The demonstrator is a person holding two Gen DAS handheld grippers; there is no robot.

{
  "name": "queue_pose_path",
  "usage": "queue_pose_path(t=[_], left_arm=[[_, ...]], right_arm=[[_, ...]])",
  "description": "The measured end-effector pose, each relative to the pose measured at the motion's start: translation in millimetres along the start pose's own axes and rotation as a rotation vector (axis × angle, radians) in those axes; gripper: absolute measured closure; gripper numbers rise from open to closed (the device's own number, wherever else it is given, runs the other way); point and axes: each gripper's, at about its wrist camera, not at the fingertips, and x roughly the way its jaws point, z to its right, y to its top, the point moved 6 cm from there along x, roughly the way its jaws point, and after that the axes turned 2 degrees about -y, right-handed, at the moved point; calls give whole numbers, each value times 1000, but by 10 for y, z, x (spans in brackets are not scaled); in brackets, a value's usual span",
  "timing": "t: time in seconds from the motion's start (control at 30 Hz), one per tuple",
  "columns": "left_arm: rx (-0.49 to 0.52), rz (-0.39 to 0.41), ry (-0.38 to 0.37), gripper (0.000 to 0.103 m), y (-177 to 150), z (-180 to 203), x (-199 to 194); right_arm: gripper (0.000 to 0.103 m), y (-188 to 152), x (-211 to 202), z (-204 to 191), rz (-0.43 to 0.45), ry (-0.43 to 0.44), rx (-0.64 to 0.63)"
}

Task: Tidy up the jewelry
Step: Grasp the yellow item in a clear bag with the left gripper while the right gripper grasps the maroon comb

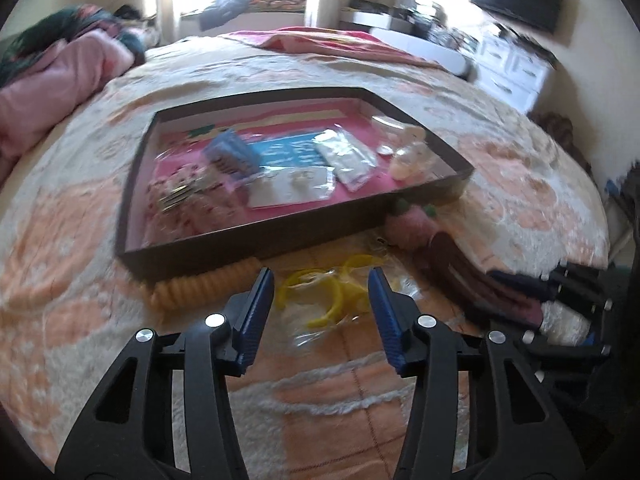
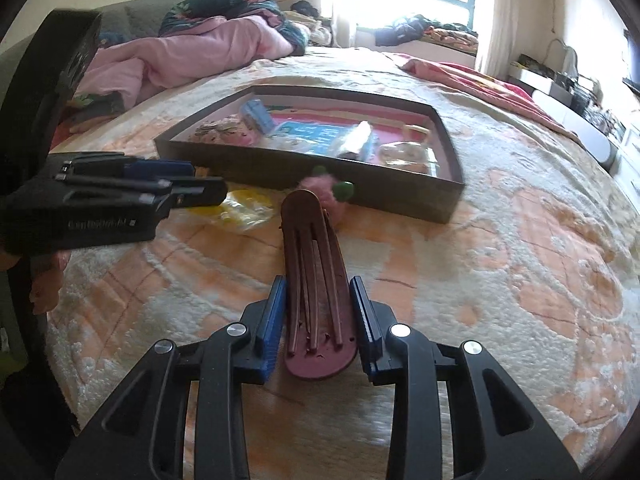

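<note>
A dark shallow box with a pink floor lies on the bed and holds several packets and hair pieces; it also shows in the right wrist view. My left gripper is open above yellow bangles in a clear bag. An orange spiral hair tie lies against the box front. My right gripper is open with its fingers on either side of a maroon hair clip lying on the blanket. A pink fuzzy piece with green dots rests by the box wall.
The peach and cream blanket covers the bed. A pink quilt is piled at the far left. My left gripper's body shows in the right wrist view, over the yellow bag. A white dresser stands at the right.
</note>
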Motion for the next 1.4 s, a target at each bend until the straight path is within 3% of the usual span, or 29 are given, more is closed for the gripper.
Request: queue_pose_path(t=[0.3, 0.47, 0.57, 0.73, 0.8, 0.83, 0.93, 1.17, 1.4], left_arm=[[191, -50, -10, 61, 7, 261, 163], [171, -69, -40, 50, 22, 245, 246], [160, -103, -94, 35, -9, 265, 273], [259, -118, -21, 35, -83, 319, 309], [255, -105, 12, 49, -63, 299, 319], [257, -97, 25, 63, -53, 285, 311], [250, -68, 36, 76, -2, 267, 238], [210, -14, 9, 87, 117, 283, 26], [163, 64, -18, 90, 370, 316, -198]], right_arm=[[73, 30, -113, 298, 23, -21, 81], [73, 86, -157, 376, 45, -20, 109], [73, 113, -173, 404, 54, -20, 120], [73, 133, -168, 406, 59, -11, 130], [73, 144, -175, 415, 63, -7, 133], [73, 153, -185, 416, 68, -4, 133], [73, 195, -213, 424, 82, 0, 136], [73, 332, -283, 453, 126, -3, 130], [73, 466, -321, 545, 154, -7, 139]])
